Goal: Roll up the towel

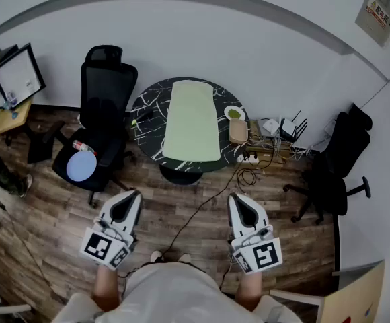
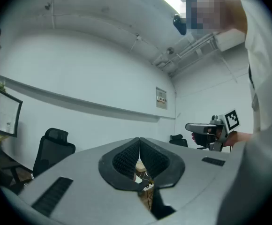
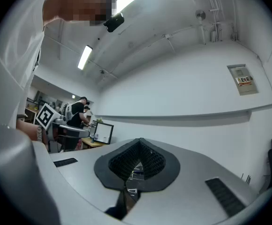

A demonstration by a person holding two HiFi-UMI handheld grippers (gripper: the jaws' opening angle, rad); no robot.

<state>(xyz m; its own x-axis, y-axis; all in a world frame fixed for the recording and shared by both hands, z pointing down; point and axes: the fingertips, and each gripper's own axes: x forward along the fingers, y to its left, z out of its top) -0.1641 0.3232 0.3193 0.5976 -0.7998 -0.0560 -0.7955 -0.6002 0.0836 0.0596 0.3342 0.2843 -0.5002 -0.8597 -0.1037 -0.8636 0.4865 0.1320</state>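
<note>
Towel (image 1: 192,120) on table (image 1: 148,116) — well beyond left gripper (image 1: 134,196), right gripper (image 1: 237,198)

The round, dark, white-veined worktop (image 1: 146,123) carried a pale green towel (image 1: 192,120) spread flat across its middle. A small white dish (image 1: 234,113) and a tan box (image 1: 238,132) sat at its right edge.

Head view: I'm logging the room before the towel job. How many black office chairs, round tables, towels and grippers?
Black office chairs: 2
Round table: 1
Green towel: 1
Grippers: 2 (left gripper, right gripper)
Total: 6
</note>
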